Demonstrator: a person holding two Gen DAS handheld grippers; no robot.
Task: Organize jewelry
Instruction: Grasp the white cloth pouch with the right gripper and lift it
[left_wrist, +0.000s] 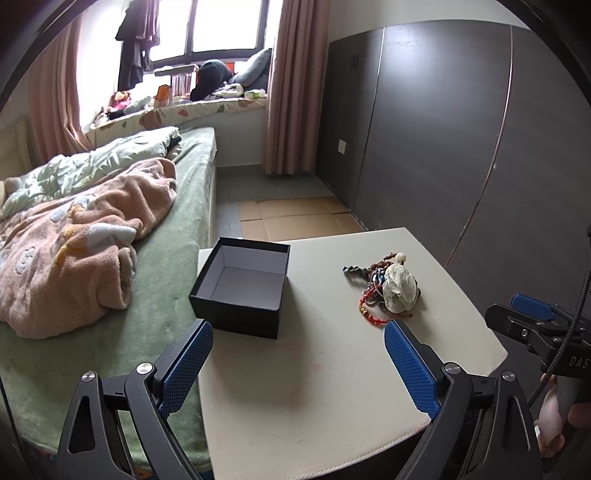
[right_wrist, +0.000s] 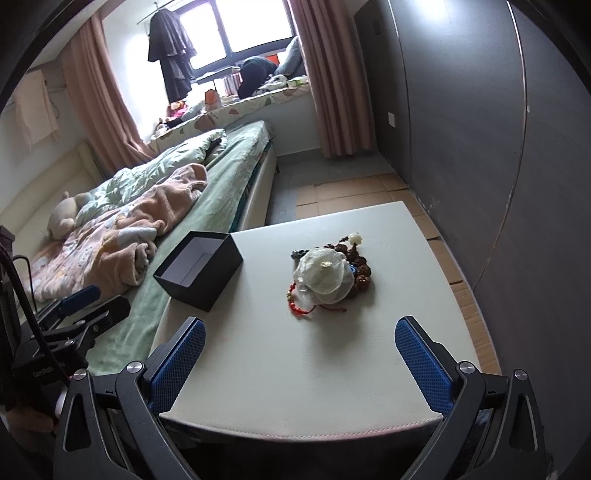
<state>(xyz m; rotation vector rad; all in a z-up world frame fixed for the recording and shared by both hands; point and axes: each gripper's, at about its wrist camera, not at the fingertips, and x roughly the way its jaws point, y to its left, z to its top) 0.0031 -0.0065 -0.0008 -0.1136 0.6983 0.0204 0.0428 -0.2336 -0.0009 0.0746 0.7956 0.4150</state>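
From your left wrist, your left gripper hangs spread and empty, the jewelry pile just beyond its right finger, right of the black box. From your right wrist, your right gripper gapes empty too, the pile ahead between its fingers, right of the box.

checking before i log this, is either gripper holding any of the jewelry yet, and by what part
Nothing is held. The left gripper and right gripper are both open, short of the jewelry pile on the table.
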